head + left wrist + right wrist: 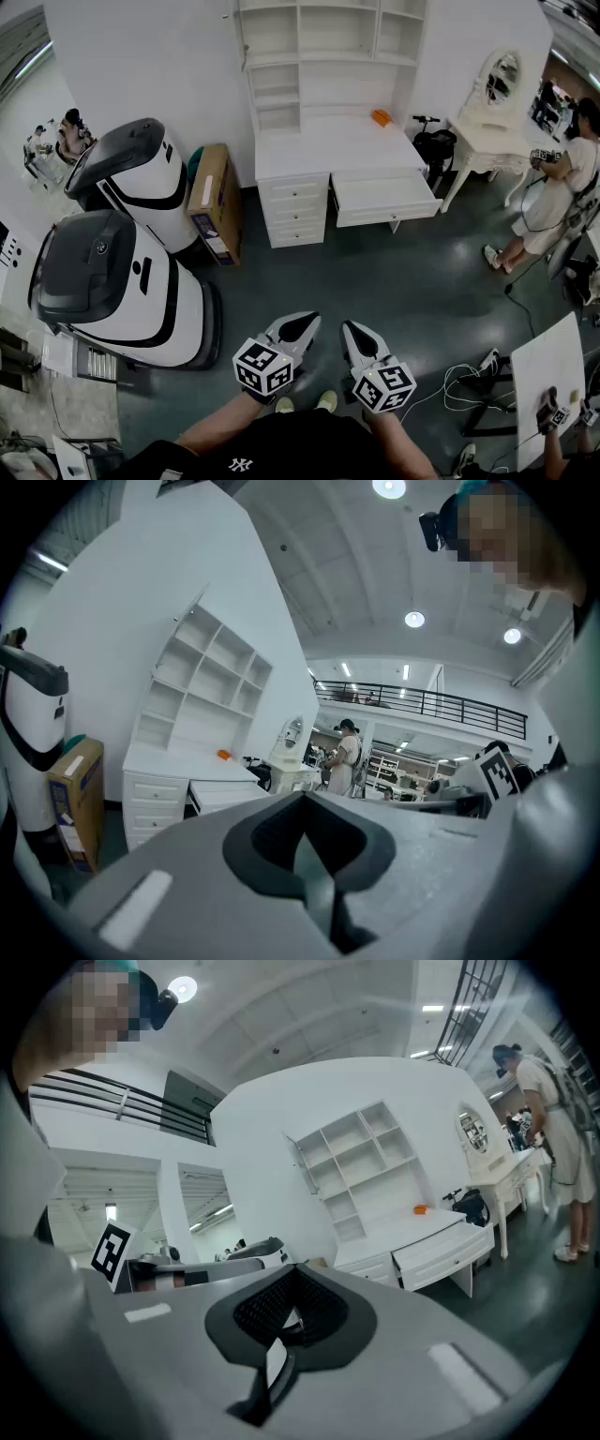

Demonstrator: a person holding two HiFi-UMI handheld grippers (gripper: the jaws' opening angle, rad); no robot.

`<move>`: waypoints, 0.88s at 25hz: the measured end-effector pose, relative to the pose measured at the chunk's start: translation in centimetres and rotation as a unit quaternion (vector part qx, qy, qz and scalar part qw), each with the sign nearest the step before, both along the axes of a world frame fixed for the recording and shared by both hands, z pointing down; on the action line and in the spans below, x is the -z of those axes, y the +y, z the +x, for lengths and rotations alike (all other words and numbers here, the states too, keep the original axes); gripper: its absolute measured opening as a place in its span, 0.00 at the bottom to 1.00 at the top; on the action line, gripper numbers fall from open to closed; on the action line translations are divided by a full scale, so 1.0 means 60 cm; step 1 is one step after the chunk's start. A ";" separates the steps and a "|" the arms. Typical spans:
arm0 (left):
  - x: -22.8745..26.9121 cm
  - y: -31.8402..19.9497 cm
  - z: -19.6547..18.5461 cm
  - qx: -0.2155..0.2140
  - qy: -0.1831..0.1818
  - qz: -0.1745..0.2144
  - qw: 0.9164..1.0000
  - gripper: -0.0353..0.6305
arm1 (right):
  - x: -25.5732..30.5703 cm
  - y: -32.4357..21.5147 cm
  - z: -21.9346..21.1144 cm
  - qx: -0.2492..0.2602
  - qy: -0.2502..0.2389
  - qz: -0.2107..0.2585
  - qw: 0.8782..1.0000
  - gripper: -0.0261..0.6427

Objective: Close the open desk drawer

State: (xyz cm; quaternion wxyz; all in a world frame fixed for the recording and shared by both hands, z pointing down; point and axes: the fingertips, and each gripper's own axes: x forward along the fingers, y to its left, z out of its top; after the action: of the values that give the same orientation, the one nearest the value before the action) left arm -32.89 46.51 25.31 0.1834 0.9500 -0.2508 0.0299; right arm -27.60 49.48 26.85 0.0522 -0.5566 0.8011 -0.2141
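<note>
I hold both grippers low in front of me, well apart from the white desk [333, 141] across the dark floor; the left gripper [300, 326] has its jaws pressed together with nothing between them; the right gripper [358, 336] is likewise closed and empty. The drawer [384, 199] stands pulled out from under the right half of the desk top, its front facing me; a stack of three closed small drawers [295, 208] sits just to its left. A small orange thing [380, 117] lies at the back right of the desk top; a cardboard box [214, 202] leans beside the desk's left end; a person [553, 187] stands by the dressing table [483, 141] at far right.
</note>
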 end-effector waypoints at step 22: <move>0.055 -0.034 0.079 0.000 0.009 0.077 0.997 0.05 | 0.069 -0.010 0.120 -0.009 0.050 0.091 0.995 0.07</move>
State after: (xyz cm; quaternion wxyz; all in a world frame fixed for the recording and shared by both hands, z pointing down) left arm -28.13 44.47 22.04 0.1119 0.9616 -0.2506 0.0024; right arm -20.42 48.86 22.70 0.0644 -0.5665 0.8140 -0.1114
